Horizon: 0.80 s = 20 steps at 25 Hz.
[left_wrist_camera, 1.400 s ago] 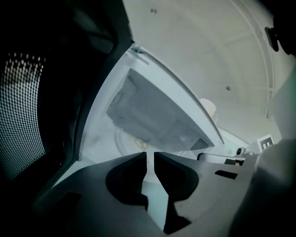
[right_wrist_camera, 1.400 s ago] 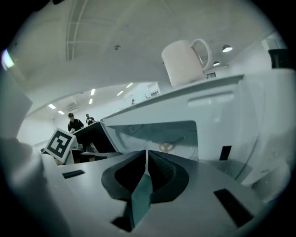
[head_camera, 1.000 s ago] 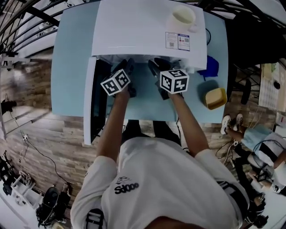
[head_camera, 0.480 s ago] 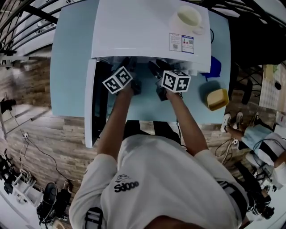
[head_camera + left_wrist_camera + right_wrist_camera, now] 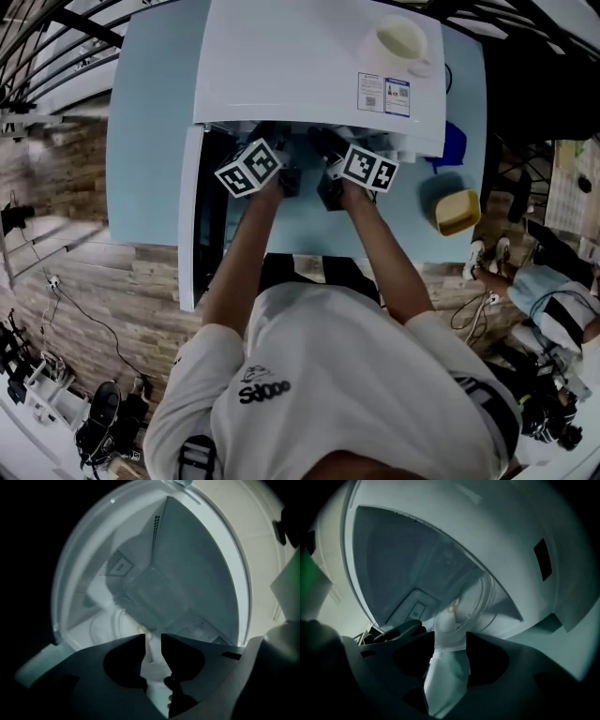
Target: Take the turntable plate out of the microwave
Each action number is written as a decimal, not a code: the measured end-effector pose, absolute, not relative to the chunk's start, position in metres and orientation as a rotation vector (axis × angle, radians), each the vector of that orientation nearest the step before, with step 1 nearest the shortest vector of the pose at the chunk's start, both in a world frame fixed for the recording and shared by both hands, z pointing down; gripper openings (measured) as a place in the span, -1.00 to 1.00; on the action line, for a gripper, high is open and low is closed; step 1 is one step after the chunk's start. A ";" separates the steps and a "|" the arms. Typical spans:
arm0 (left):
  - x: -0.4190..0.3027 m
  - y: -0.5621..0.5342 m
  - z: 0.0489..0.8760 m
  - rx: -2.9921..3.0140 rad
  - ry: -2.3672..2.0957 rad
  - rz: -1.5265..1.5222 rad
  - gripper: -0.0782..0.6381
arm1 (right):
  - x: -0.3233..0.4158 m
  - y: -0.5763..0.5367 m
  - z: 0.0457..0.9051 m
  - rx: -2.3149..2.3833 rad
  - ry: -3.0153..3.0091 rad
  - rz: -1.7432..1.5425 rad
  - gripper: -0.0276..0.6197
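Both grippers at the mouth of the microwave (image 5: 309,66), plate inside.
The left gripper (image 5: 152,640) shows only a narrow gap and its jaws are closing. The glass plate (image 5: 110,625) lies on the oven floor just past the tips; contact unclear. The right gripper (image 5: 450,637) stands wide, jaws opening, gripping nothing, the plate's rim just ahead.

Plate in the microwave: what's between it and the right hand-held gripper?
Only bare white microwave floor, as the right gripper view shows. The right hand-held gripper is opening its jaws, nothing gripped, facing the glass plate.
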State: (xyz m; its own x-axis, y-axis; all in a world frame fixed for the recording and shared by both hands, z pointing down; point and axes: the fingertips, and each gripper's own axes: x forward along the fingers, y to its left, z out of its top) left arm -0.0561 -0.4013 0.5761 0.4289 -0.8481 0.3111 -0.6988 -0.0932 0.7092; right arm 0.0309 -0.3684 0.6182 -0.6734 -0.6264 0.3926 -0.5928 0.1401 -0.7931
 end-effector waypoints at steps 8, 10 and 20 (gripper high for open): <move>-0.071 -0.383 0.613 1.730 -1.431 -0.116 -0.16 | 0.030 -0.371 0.615 -1.206 2.349 -1.581 -0.32; -0.066 -0.386 0.615 1.720 -1.400 -0.126 -0.15 | 0.030 -0.370 0.614 -1.187 2.353 -1.573 -0.30; -0.061 -0.404 0.610 1.386 -1.219 -0.467 -0.07 | 0.027 -0.364 0.608 -1.121 2.397 -1.535 -0.30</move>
State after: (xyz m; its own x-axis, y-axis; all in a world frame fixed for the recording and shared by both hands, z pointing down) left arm -0.0608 -0.4042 0.6101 0.3758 -0.8505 0.3681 -0.3870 0.2168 0.8962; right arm 0.0272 -0.3639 0.6082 -0.7286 -0.6146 0.3023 -0.5318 0.2294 -0.8152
